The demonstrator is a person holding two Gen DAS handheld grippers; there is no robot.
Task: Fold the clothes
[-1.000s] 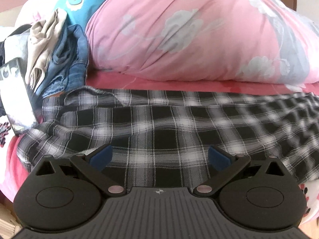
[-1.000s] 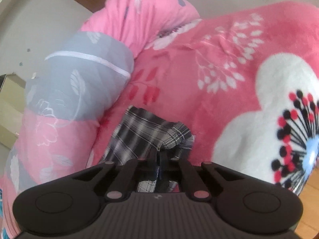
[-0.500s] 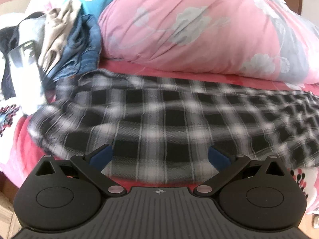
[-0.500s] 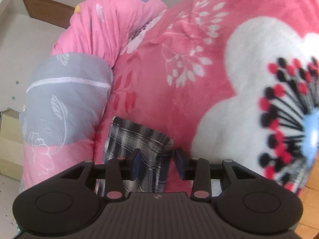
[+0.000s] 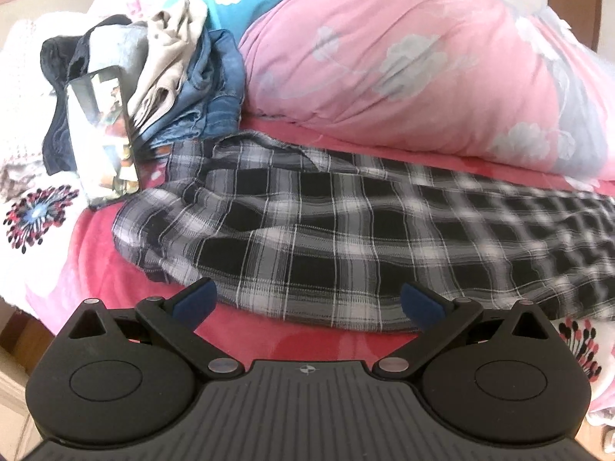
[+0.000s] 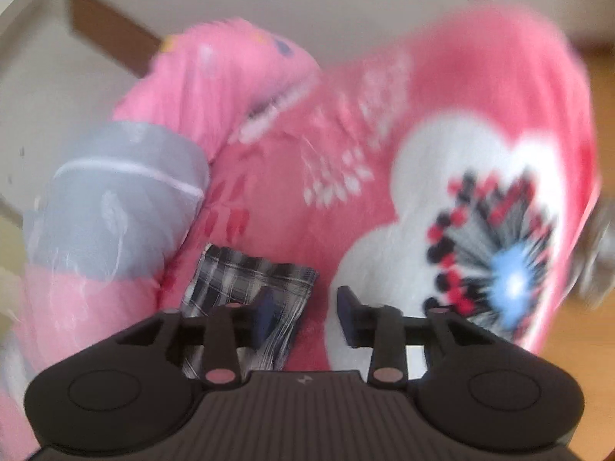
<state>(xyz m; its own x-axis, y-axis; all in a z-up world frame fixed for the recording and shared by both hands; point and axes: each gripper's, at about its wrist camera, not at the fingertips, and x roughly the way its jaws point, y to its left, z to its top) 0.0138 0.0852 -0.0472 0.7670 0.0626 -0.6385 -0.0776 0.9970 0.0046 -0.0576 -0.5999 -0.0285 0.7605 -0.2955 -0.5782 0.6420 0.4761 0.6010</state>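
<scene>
The black-and-white plaid garment (image 5: 346, 238) is lying stretched across the middle of the left wrist view on the pink flowered blanket (image 5: 96, 269), its hemmed lower edge running just above the left gripper (image 5: 307, 303). That gripper's jaws are standing wide apart, gripping nothing, with bare blanket showing below the hem. A pink quilt (image 5: 403, 69) is crowding the garment's upper edge; a heap of clothes (image 5: 184, 88) is sitting at upper left. In the blurred right wrist view, the right gripper (image 6: 303, 307) is opening; the garment's end (image 6: 246, 280) is lying behind its left finger, unpinched. Open blanket is spreading to the right.
</scene>
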